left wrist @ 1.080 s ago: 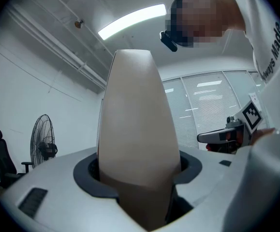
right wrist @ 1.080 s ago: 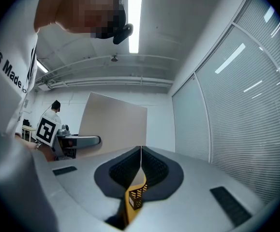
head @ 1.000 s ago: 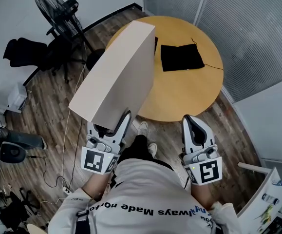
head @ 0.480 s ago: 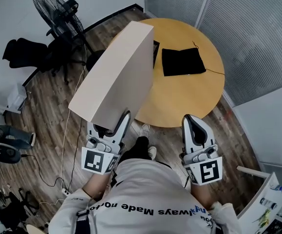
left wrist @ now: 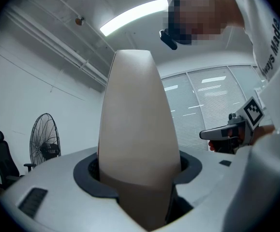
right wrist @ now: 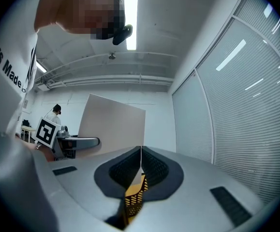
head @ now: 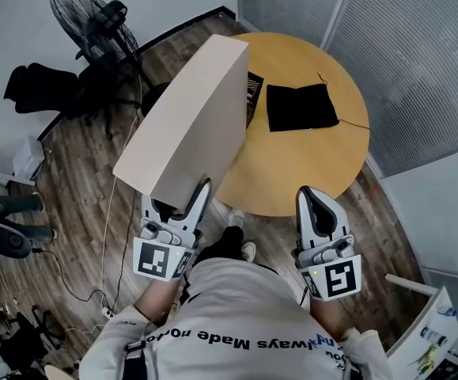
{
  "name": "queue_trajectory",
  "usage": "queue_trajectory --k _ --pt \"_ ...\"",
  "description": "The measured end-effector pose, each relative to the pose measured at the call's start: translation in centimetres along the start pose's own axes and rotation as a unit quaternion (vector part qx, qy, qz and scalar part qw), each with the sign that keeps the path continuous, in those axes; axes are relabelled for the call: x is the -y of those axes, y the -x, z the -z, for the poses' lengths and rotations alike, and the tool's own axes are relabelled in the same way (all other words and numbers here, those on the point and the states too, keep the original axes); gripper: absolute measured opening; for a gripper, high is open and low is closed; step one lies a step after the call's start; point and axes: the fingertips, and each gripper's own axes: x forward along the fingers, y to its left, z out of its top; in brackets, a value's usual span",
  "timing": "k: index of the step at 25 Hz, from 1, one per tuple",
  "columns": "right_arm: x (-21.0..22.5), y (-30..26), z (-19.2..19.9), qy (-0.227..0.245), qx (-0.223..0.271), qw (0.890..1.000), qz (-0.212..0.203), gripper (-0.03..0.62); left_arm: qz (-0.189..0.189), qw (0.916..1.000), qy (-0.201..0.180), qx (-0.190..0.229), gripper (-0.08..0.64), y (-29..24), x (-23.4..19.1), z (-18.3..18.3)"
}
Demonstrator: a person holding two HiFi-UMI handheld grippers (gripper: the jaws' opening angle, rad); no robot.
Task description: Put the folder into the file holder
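Observation:
A thick beige folder (head: 193, 125) stands tilted up from my left gripper (head: 183, 200), whose jaws are shut on its lower edge. In the left gripper view the folder (left wrist: 137, 144) fills the space between the jaws and hides what lies ahead. A black mesh file holder (head: 251, 89) peeks out behind the folder on the round yellow table (head: 308, 161). My right gripper (head: 316, 200) is shut with nothing in it, level beside the left. In the right gripper view its jaws (right wrist: 140, 166) meet in a thin line, with mesh (right wrist: 136, 197) showing below and the folder (right wrist: 113, 124) to the left.
A black cloth (head: 301, 107) lies on the table past the file holder. A standing fan (head: 94, 22) and a black chair (head: 35, 85) are at the far left on the wooden floor. Cables (head: 110, 244) run along the floor. Glass walls with blinds (head: 418, 62) close the right side.
The table, cloth and floor have slid down and right in the head view, so the table is nearer. Both grippers and the folder keep their place and grip.

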Motion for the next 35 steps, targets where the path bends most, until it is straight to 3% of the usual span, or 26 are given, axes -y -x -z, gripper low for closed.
queue_trajectory --k 18,35 --pt "1.4 -7.2 0.3 0.003 -0.008 1.000 0.002 0.031 0.003 0.9999 0.011 0.000 0.295 -5.1 -5.2 1.8" --pt "2.8 -14.0 -0.1 0.021 -0.014 1.000 0.016 0.031 0.032 0.9991 0.029 -0.001 0.295 -10.9 -9.6 4.2"
